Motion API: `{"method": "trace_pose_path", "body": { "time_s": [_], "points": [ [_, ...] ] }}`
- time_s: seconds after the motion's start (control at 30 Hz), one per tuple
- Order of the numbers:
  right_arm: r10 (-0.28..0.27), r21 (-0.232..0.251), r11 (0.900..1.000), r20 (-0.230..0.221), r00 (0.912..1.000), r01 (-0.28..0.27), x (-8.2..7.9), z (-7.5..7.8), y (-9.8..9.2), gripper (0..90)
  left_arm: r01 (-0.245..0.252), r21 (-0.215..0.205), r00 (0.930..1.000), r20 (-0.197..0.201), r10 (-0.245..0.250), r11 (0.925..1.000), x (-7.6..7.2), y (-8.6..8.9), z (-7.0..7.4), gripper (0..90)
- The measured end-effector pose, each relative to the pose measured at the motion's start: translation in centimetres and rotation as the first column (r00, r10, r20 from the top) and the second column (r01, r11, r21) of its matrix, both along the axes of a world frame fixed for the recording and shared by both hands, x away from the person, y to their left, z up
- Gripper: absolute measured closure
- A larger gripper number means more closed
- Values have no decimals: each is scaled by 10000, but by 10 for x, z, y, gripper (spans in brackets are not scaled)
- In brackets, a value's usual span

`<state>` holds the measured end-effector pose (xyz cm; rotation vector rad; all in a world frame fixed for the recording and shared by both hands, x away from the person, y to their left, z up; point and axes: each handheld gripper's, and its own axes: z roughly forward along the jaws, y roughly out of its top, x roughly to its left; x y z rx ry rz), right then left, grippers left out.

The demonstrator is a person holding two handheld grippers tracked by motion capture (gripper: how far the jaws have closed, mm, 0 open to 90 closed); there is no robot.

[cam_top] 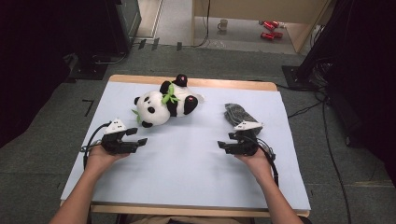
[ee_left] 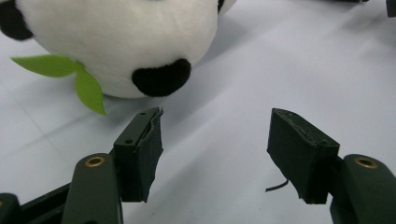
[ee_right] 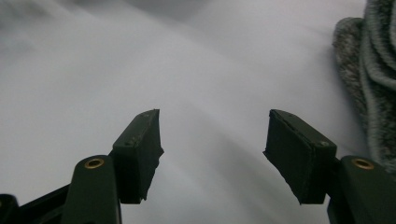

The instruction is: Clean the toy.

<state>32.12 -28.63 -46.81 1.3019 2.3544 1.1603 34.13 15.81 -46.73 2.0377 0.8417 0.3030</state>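
The plush panda (cam_top: 164,103) lay on the far side of the counter (cam_top: 187,177), just beyond the left claw (cam_top: 138,142), whose jaws stood apart and empty. It looked soft and light; an ear or limb seemed best to pinch. The right claw (cam_top: 222,145) was apart too, beside a grey knitted cloth (cam_top: 236,113).

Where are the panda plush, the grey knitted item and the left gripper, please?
panda plush (cam_top: 156,108): high view, on its white head.
grey knitted item (cam_top: 236,113): high view, on its middle.
left gripper (ee_left: 215,156): left gripper view, midway between its open fingertips.
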Motion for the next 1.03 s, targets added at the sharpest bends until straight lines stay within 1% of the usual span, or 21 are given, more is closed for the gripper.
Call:
{"method": "trace_pose_path", "body": {
  "time_s": [0.03, 0.07, 0.1, 0.17, 0.2, 0.23, 0.27, 0.3, 0.33, 0.4, 0.47, 0.5, 0.53, 0.57, 0.6, 0.7, 0.73, 0.87, 1.03],
  "points": [
    [107, -46, 9999, -76, 9999, -107, 0, -2, 3, 354, 2, 45, 9999, -151, -1, 10000, 1, -2, -3, 357],
    [206, -192, 9996, -86, 9998, -207, 0, -5, 6, 353, 2, 45, 9999, -151, -1, 10000, 1, -2, -3, 358],
    [237, -336, 9991, -114, 9997, -241, -1, -6, 8, 352, 84, 286, 9997, -252, -77, 9996, 1, -5, -7, 358],
    [379, -657, 9971, -61, 9993, -382, 0, -9, 11, 352, 110, 459, 9992, -379, -93, 9989, 1, -7, -10, 358],
    [379, -657, 9971, -61, 9993, -382, 0, -9, 11, 352, 110, 459, 9992, -379, -93, 9989, 1, -7, -10, 360],
    [422, -704, 9966, -99, 9991, -428, 1, -12, 12, 352, 108, 557, 9985, -542, -77, 9984, 2, -8, -12, 364],
    [422, -704, 9966, -99, 9991, -428, 1, -12, 12, 352, 108, 557, 9985, -542, -77, 9984, 2, -8, -12, 365],
    [412, -726, 9965, -205, 9989, -426, 1, -13, 13, 352, 102, 640, 9978, -657, -59, 9979, 2, -8, -13, 365],
    [437, -737, 9962, -250, 9987, -455, 2, -14, 14, 352, 142, 776, 9977, -671, -90, 9969, 2, -9, -14, 364],
    [538, -1004, 9933, -274, 9982, -563, 2, -18, 15, 352, 138, 835, 9976, -694, -80, 9964, 3, -9, -15, 363],
    [616, -1295, 9895, -285, 9977, -648, 3, -20, 17, 350, 85, 798, 9968, -802, -21, 9968, 3, -9, -16, 362],
    [596, -1320, 9893, -274, 9978, -627, 2, -21, 17, 350, 105, 809, 9961, -878, -34, 9967, 4, -9, -16, 361],
    [685, -1387, 9878, -174, 9975, -703, 2, -21, 17, 350, 107, 848, 9956, -933, -28, 9963, 4, -9, -17, 359],
    [718, -1385, 9877, -151, 9973, -732, 2, -21, 17, 345, 138, 977, 9946, -1039, -36, 9951, 4, -10, -18, 358],
    [718, -1385, 9877, -151, 9973, -732, 2, -21, 17, 345, 138, 977, 9946, -1039, -36, 9951, 4, -10, -18, 358],
    [704, -1410, 9875, -93, 9975, -710, 1, -22, 18, 339, 223, 1081, 9922, -1241, -87, 9939, 5, -11, -21, 358],
    [727, -1506, 9860, -10, 9974, -720, 0, -23, 19, 334, 229, 1069, 9928, -1196, -101, 9940, 4, -11, -21, 354],
    [754, -1638, 9838, 123, 9971, -724, -2, -23, 20, 332, 225, 1053, 9922, -1244, -93, 9942, 4, -11, -21, 351],
    [732, -1592, 9847, 106, 9973, -706, -1, -24, 20, 332, 236, 1049, 9922, -1241, -104, 9942, 4, -11, -21, 347]
  ]
}}
